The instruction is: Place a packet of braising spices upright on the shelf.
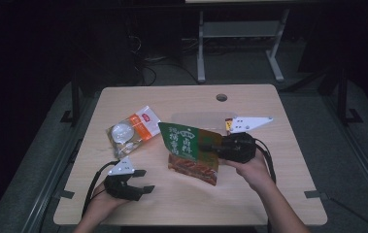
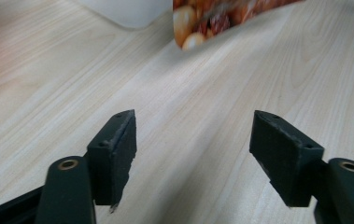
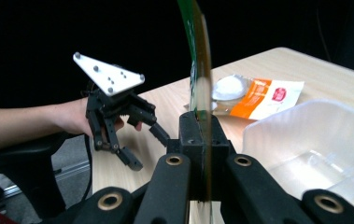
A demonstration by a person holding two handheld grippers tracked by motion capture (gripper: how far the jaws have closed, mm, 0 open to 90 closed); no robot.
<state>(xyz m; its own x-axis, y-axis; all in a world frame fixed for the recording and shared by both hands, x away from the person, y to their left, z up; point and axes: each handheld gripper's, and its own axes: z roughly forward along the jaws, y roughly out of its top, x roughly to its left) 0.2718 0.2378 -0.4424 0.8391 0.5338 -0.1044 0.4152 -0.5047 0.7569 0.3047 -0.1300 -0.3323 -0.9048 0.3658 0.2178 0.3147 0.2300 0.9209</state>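
The right hand-held gripper point(image 1: 214, 145) is clamped on the edge of a green and brown snack packet point(image 1: 190, 151), its jaws pressed flat against the foil. In the right gripper view the packet point(image 3: 201, 93) stands on edge between them, rising straight up. Seen from the high view, the packet sits near the middle of the worktop point(image 1: 288, 145), lifted at its gripped side, with its brown lower end toward 6 o'clock, low over or touching the wood. Its long axis runs roughly from 12 to 6 o'clock, green top farthest from the person.

The left hand-held gripper point(image 1: 142, 180) rests at about 8 o'clock from the packet, jaws spread wide with bare wood between them, holding nothing.

The step in hand looks like carrying the packet. Just beyond it, at 12 to 1 o'clock, lies a clear plastic tub point(image 3: 315, 140), the likely place for it. The next move would call for lifting the packet clear of the worktop, swinging it over the tub's rim and letting go only once it hangs inside.

An orange and white packet point(image 1: 132, 130) lies at 10 o'clock, apart from both grippers.
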